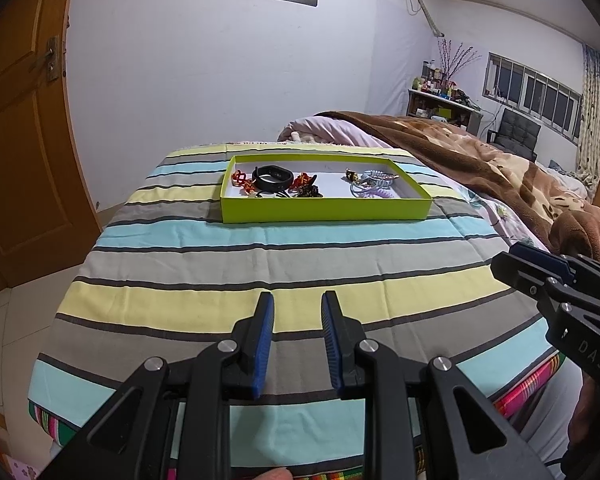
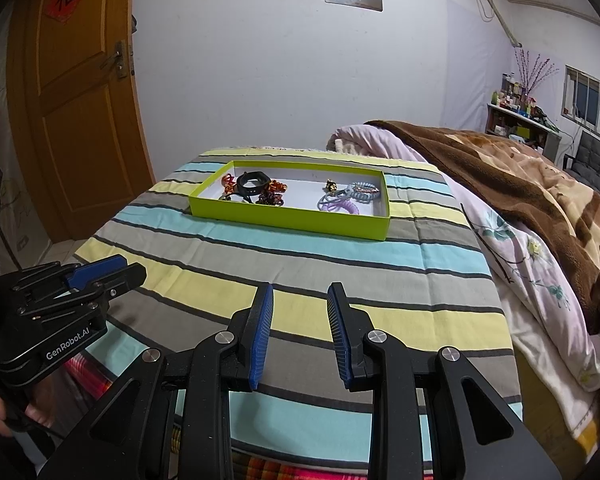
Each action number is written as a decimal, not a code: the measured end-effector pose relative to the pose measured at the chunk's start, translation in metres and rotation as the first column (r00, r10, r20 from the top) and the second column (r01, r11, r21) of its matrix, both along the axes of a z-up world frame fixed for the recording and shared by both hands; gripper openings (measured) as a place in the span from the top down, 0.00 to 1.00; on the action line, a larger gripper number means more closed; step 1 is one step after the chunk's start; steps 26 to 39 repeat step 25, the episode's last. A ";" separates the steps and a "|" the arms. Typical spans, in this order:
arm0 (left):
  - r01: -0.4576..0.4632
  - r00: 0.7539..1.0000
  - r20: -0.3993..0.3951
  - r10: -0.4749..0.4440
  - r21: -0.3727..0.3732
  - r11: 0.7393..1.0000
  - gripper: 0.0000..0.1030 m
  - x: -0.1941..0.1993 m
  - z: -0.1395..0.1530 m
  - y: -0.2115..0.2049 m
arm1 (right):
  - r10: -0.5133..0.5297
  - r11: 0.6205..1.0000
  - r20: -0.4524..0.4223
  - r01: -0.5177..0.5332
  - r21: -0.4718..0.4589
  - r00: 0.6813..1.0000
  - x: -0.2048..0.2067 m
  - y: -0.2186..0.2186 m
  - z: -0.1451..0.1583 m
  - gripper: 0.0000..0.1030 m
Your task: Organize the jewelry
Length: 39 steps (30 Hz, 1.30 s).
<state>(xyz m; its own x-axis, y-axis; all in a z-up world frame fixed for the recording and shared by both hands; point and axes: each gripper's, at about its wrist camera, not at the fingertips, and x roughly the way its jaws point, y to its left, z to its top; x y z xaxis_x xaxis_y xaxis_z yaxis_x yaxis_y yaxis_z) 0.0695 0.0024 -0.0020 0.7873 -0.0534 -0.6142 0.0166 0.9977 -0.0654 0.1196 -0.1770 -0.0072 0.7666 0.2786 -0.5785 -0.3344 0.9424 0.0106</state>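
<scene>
Both tools idle at near edge of bed, nothing held.

Left gripper [image 1: 296, 340] and right gripper [image 2: 300, 334]: jaws apart, empty, hovering over striped bedspread [image 1: 284, 264], well short of the work. Green tray [image 1: 324, 210] sits at far end of spread. Left cluster inside: black band [image 1: 272, 178] tangled with red knotted cords [image 1: 242, 180] and a dark beaded piece [image 1: 308, 191]. Right cluster: coiled hair ties [image 1: 374, 188] plus a small gold-dark charm [image 1: 352, 176]. Risks, judged from here: tangled left pile likely to lift as one clump on a single pinch; thin cords easy to miss or slip from blue pads; tray light on soft bedding, so could slide or tip when pushed against low wall. Worth bracing tray with the other tool.
</scene>
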 end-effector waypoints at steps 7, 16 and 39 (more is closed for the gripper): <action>-0.013 1.000 0.003 0.013 0.006 1.000 0.75 0.001 0.000 0.002 | 0.000 1.000 0.001 0.000 0.000 1.000 0.000 0.000 0.000 0.72; -0.010 1.000 0.002 0.010 0.018 1.000 0.75 0.001 -0.001 0.000 | 0.001 1.000 0.002 -0.001 -0.001 1.000 0.000 0.001 0.000 0.72; -0.011 1.000 0.001 0.011 0.006 1.000 0.75 0.002 -0.002 0.002 | 0.002 1.000 0.005 -0.002 -0.001 1.000 0.000 0.001 0.001 0.72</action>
